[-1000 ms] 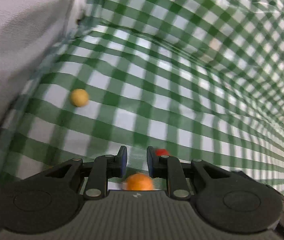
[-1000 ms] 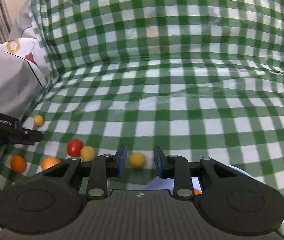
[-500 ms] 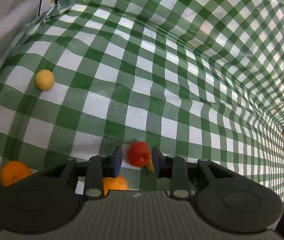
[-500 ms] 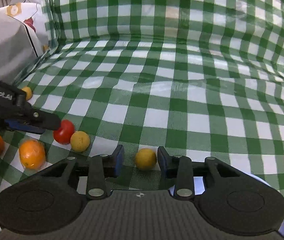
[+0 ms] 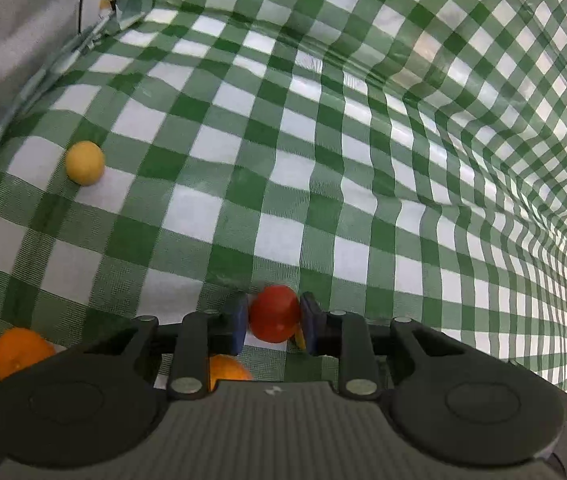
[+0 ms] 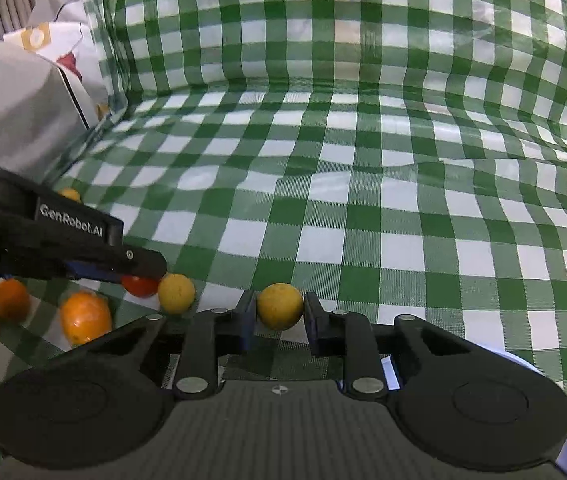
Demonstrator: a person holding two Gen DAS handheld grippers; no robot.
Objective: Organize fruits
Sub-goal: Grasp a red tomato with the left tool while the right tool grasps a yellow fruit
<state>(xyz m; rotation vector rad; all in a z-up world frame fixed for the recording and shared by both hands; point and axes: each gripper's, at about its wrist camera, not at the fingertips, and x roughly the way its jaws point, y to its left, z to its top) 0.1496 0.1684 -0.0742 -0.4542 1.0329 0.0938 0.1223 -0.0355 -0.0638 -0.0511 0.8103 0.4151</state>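
Closed in since half a second ago: left gripper (image 5: 274, 321) now pinching the small round red tomato-like fruit (image 5: 274, 313) between its blue pads, both pads touching it; right gripper (image 6: 279, 314) now snug on the round dull-yellow fruit (image 6: 280, 306), pads against both its sides, where before a gap showed on each side.

Seen from the right wrist: left gripper (image 6: 139, 270) reaching in from the left edge, tips over the red fruit (image 6: 138, 286). Just beside that, touching or nearly so, a second round yellow fruit (image 6: 176, 293). Left of it an oval orange citrus (image 6: 86, 316), long axis roughly upright in view, then a smaller round orange fruit (image 6: 12, 300) near the left border.

Seen from the left wrist: a lone pale-yellow round fruit (image 5: 84, 162) well apart, up near the cloth's left edge; an orange fruit (image 5: 19, 352) at lower left; another orange one (image 5: 229, 368) partly hidden under the fingers.

Wide open green-and-white checked plastic cloth (image 6: 363, 200) ahead and to the right of both grippers, rising into a wall at the back. Hemmed in on the left by a grey paper bag (image 6: 19, 120). Pale blue-white rim of a plate or bowl (image 6: 523, 362) peeking out beneath the right gripper's body.

Gripped fruits both round, no long axis to tell.
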